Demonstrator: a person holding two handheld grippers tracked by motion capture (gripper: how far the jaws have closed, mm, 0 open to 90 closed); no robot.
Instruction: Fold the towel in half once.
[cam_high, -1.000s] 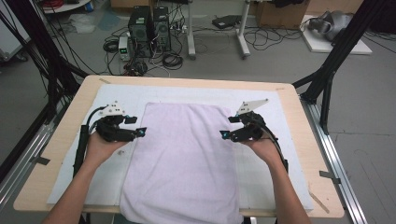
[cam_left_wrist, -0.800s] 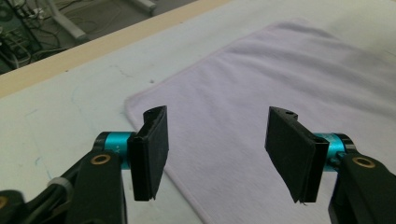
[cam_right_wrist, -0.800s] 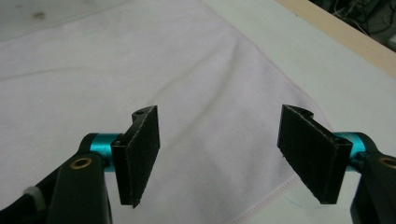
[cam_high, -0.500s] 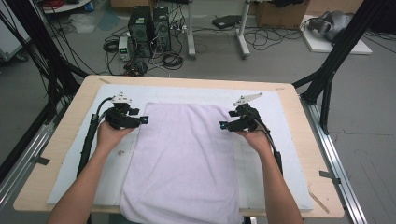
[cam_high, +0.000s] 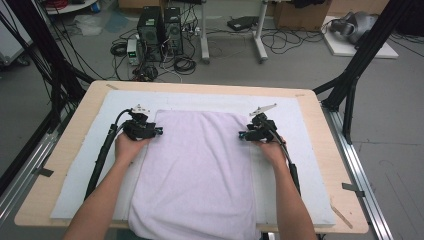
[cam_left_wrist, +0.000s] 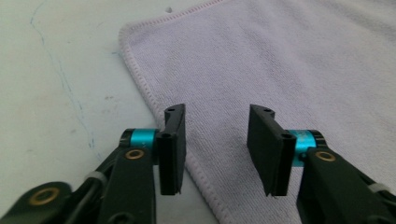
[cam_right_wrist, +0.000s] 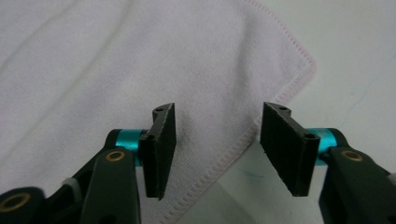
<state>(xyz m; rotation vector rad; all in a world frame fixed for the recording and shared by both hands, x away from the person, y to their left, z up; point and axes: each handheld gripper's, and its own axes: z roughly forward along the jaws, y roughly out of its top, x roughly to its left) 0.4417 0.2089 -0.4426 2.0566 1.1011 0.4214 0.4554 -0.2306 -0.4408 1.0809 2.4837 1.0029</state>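
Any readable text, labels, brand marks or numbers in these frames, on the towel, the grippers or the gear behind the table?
None can be read.
towel: no tag or print visible.
left gripper and right gripper: no markings.
computer towers: too small to tell.

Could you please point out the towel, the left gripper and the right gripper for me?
towel (cam_high: 197, 165), high view, middle of the cloth.
left gripper (cam_left_wrist: 214, 149), left gripper view, midway between its fingertips, above the towel's edge.
right gripper (cam_right_wrist: 217, 149), right gripper view, midway between its fingertips.
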